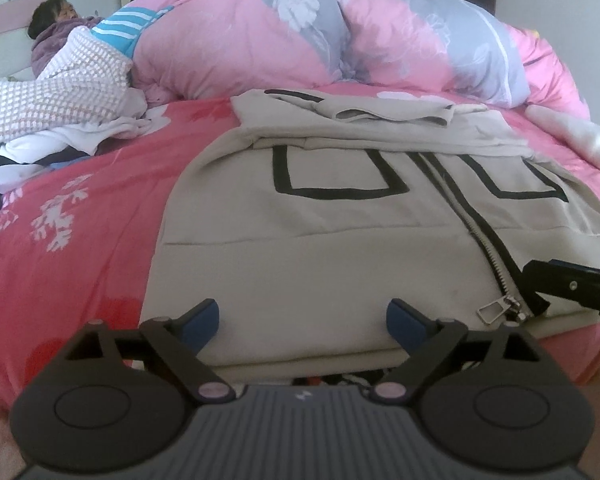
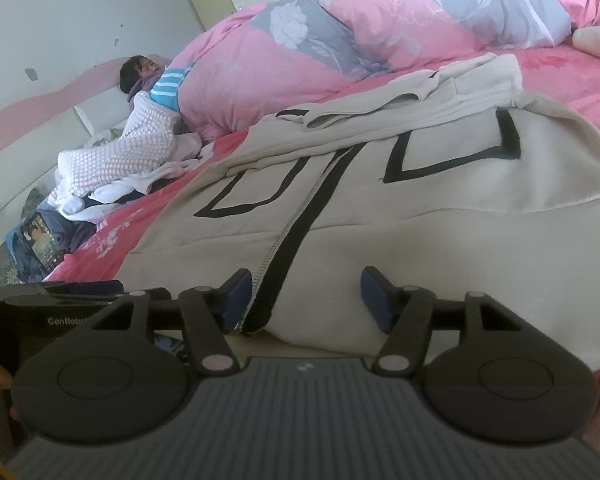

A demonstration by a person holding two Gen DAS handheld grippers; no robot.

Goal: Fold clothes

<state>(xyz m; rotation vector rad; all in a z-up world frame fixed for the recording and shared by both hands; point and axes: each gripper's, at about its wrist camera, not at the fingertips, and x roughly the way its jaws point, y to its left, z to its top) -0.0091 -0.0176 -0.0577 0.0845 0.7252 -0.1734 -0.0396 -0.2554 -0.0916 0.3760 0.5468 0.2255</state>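
1. Your beige jacket (image 1: 340, 240) lies spread on the pink bedsheet (image 1: 80, 248), hem at the near bed edge; bare sheet lies leftward.
2. A bunched duvet (image 1: 300, 40), a person (image 1: 56, 20) and a clothes pile (image 1: 60, 104) crowd the far side.
3. Your left gripper (image 1: 302, 318) and right gripper (image 2: 306, 294) gape over the hem, gripping nothing.

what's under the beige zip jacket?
The beige zip jacket lies on the pink floral bedsheet, sleeves folded on top. Anything between jacket and sheet is covered.
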